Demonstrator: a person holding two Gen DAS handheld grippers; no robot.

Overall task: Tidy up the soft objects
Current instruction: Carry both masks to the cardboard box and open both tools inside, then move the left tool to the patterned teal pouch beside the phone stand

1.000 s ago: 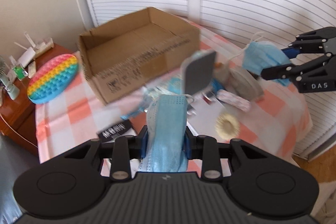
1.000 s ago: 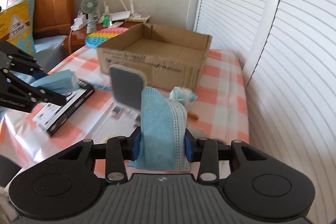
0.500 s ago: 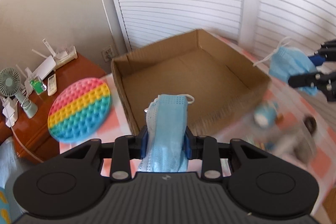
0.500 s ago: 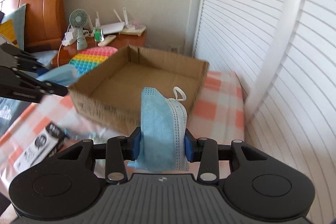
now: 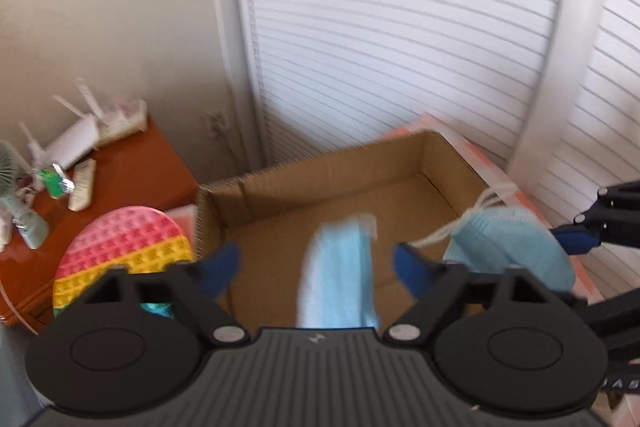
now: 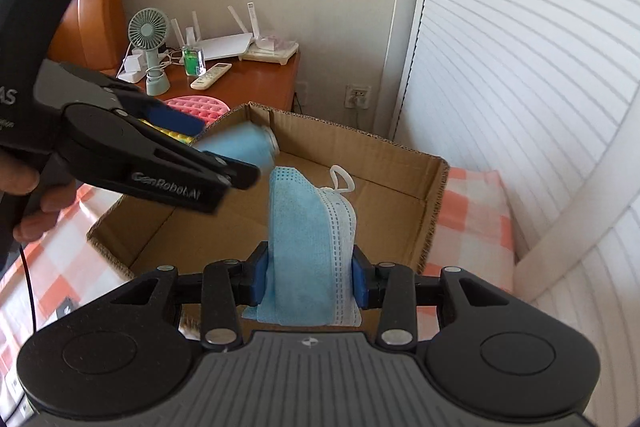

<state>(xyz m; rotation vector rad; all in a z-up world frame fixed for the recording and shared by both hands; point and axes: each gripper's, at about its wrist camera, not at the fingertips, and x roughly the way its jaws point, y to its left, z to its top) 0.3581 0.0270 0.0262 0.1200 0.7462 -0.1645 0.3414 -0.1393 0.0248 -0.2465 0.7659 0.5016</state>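
Left gripper (image 5: pixel 316 269): I see its jaws just opened wide, pads clear of mask.
Blue mask (image 5: pixel 338 283): blurred, between jaws, over cardboard box (image 5: pixel 328 187).

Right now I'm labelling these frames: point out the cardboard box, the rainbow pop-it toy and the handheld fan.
cardboard box (image 6: pixel 360 143), right wrist view, far wall.
rainbow pop-it toy (image 5: pixel 132 247), left wrist view, pink band.
handheld fan (image 6: pixel 147 31), right wrist view, round grille.

Box (image 6: pixel 360 195) sits on table (image 6: pixel 476 211), centre. Nightstand (image 6: pixel 256 79) at its 11 o'clock; pop mat (image 5: pixel 124 259) at its 9, touching.
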